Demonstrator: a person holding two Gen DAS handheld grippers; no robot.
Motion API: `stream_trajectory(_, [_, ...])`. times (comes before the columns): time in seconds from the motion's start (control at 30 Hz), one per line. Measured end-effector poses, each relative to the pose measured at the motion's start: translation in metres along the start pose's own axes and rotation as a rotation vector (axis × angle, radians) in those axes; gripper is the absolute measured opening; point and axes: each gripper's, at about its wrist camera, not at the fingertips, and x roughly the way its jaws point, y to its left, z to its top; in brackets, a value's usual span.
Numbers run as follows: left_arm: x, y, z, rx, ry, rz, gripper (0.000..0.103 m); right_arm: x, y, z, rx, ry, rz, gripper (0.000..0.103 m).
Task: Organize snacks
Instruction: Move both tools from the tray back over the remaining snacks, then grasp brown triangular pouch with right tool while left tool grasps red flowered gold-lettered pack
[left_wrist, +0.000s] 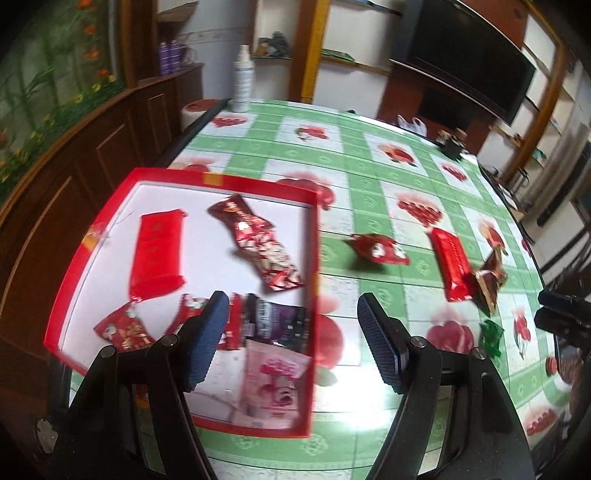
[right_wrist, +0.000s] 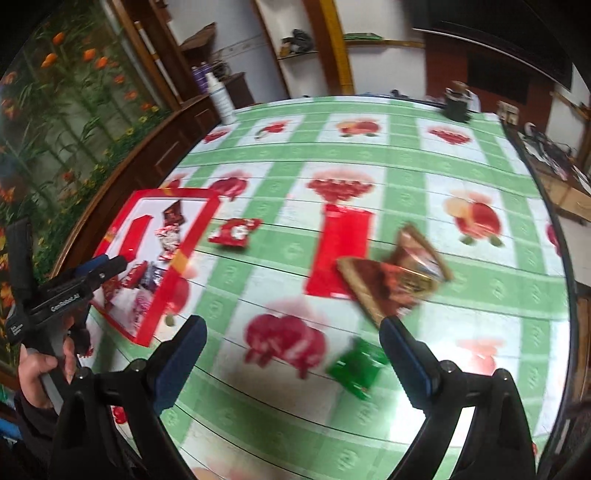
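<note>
Lying loose on the tabletop (right_wrist: 406, 147), the green candy (right_wrist: 354, 367) at lower centre looks light, crinkly and slippery; pinch its middle. Right claw (right_wrist: 295, 365) and left claw (left_wrist: 291, 341) gape wide, empty. Red box (left_wrist: 312, 258) sits left.

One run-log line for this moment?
left gripper: open, empty | right gripper: open, empty | red tray: several snacks inside | tablecloth: four snacks outside
</note>
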Motion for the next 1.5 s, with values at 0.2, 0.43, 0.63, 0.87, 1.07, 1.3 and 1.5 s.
stream_trajectory(0.2, [0.005,-0.015,0.001,0.018,0.017,-0.034,0.072,-0.007,-0.041,-0.01,0.101,0.014,-0.047,0.096])
stream_trajectory(0.43, [0.015,-0.034,0.001,0.053,0.045,-0.058,0.072,-0.002,-0.064,-0.012,0.175,0.014,-0.05,0.096])
stream_trajectory(0.63, [0.024,-0.044,0.004,0.07,0.062,-0.064,0.072,0.006,-0.075,-0.006,0.245,0.017,-0.09,0.096])
stream_trajectory(0.87, [0.031,-0.052,0.007,0.081,0.078,-0.073,0.072,0.01,-0.078,0.005,0.291,0.015,-0.048,0.096])
stream_trajectory(1.07, [0.037,-0.061,0.015,0.092,0.082,-0.077,0.072,0.02,-0.076,0.016,0.32,0.028,-0.018,0.096])
stream_trajectory(1.3, [0.048,-0.069,0.024,0.092,0.09,-0.085,0.072,0.048,-0.097,0.022,0.439,0.037,-0.032,0.093])
stream_trajectory(1.5, [0.059,-0.071,0.033,0.088,0.099,-0.087,0.072,0.069,-0.107,0.023,0.477,0.064,-0.046,0.081])
